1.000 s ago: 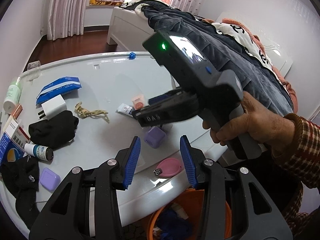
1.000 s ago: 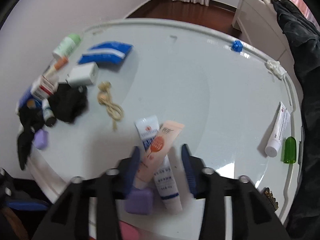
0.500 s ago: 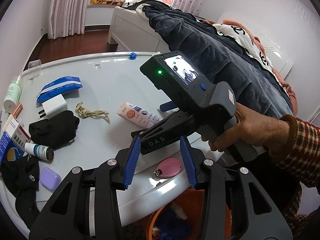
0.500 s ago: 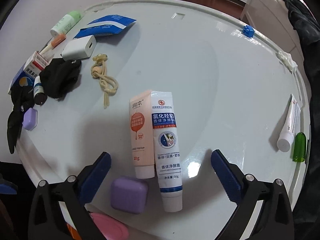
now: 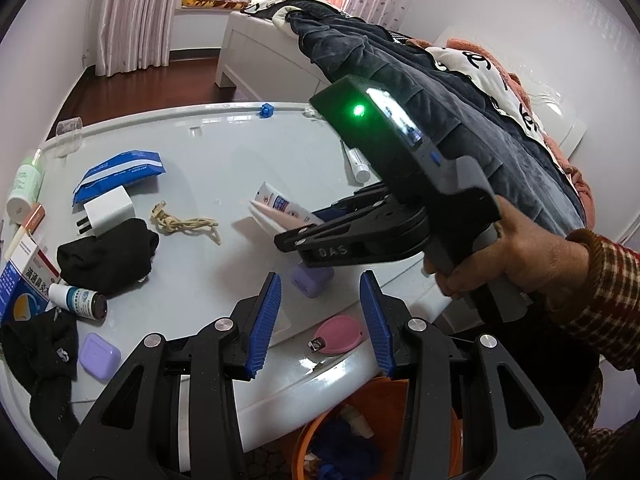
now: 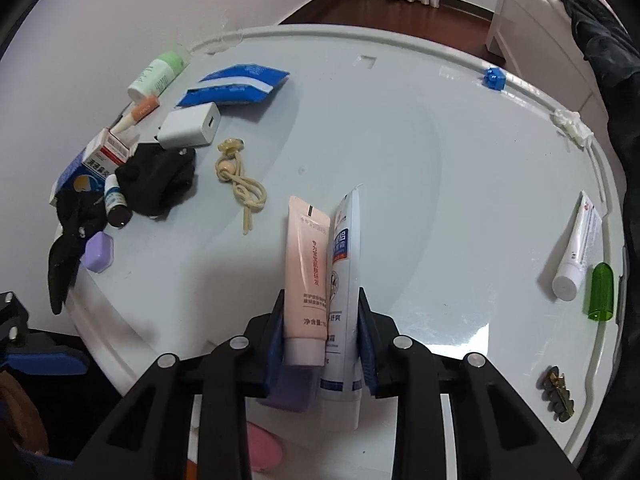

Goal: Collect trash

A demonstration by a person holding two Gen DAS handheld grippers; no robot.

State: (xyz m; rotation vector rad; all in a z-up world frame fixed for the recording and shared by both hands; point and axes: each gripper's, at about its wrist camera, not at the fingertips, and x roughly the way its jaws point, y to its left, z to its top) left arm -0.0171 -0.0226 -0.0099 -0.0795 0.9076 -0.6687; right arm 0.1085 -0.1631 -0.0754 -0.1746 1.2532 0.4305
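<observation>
the right gripper (image 6: 322,334) has just closed, pinching a pink plastic tube (image 6: 307,276) and a white-and-blue plastic tube (image 6: 343,280) together, the left gripper (image 5: 320,324) hangs half-spread and empty – both tubes not yet in the orange bucket (image 5: 456,432), and table (image 6: 420,160) clutter remains.

Charger (image 6: 190,128) sits near the table's (image 6: 420,160) left edge, packet (image 6: 236,86) just behind it, sock (image 6: 160,184) in front. Cord (image 6: 240,184) lies right of the sock. At the right edge, a tube (image 6: 578,252) beside a cap (image 6: 599,292).

A soft pink plastic tube (image 6: 306,276) and a white plastic tube with a blue label (image 6: 342,284) stand side by side, touching, caps toward the camera, squeezed between the right gripper (image 6: 322,340) above the white desk (image 6: 440,184).
</observation>
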